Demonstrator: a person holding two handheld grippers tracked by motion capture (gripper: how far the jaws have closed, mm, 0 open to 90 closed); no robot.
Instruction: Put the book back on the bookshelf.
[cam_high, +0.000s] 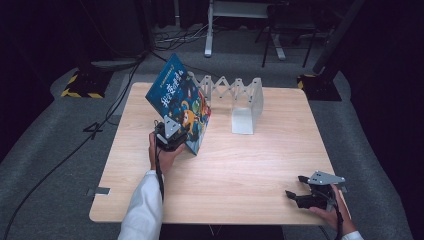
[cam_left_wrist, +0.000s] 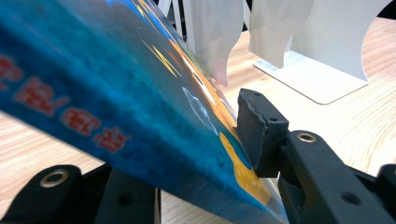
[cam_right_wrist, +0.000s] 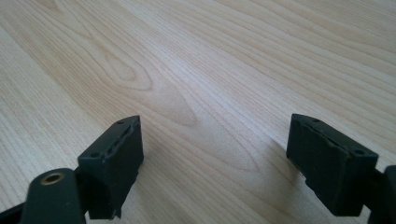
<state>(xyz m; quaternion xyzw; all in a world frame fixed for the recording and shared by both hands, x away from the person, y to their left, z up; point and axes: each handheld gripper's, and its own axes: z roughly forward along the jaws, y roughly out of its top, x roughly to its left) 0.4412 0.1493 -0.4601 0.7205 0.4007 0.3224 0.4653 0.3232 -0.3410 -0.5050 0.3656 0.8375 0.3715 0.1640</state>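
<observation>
While the left gripper (cam_high: 172, 137) pinched the lower edge of the blue picture book (cam_high: 181, 102), the book stood tilted above the left half of the wooden table (cam_high: 250, 170), its top corner leaning away toward the far edge. Seen from the left gripper view, one black pad pressed the cover (cam_left_wrist: 116, 93) from the right; the opposite pad was hidden beneath the book. Blur made the red lettering on the cover hard to read. Just beyond the book stood a white folding book rack (cam_high: 240, 100), near but apart from it. The right gripper (cam_high: 305, 192) rested at the table's near right corner, jaws spread wide over bare wood (cam_right_wrist: 196, 70). Open tabletop lay between the two grippers.
</observation>
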